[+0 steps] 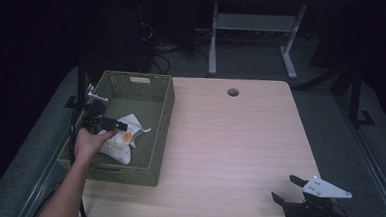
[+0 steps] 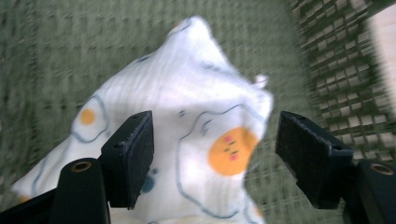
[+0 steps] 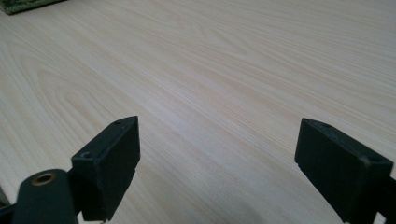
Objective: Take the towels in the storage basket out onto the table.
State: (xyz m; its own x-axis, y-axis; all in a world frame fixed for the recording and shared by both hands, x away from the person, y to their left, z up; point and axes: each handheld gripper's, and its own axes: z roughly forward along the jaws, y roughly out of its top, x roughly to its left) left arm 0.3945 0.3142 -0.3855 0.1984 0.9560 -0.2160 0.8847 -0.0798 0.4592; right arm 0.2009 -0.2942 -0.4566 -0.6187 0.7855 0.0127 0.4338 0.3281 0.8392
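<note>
A: Where is the cloth right now?

B: The white cloth with the fried-egg print lies crumpled inside the green woven basket, toward its near left part. The basket stands on the left side of the wooden table.

A: And the left gripper?

B: The left gripper reaches into the basket from the left edge, held by the person's left hand. In the left gripper view its jaws stand apart, with a raised fold of the cloth between them; an orange yolk with a little face sits in the gap. The left pad is right against the fabric, while the right pad is clear of it, so nothing is clamped.

A: What about the other one?

B: The right gripper sits low over the near right corner of the table, well apart from the basket. Its jaws are spread wide, and the right gripper view shows bare wood grain between them, with a corner of the basket at the far top left
</note>
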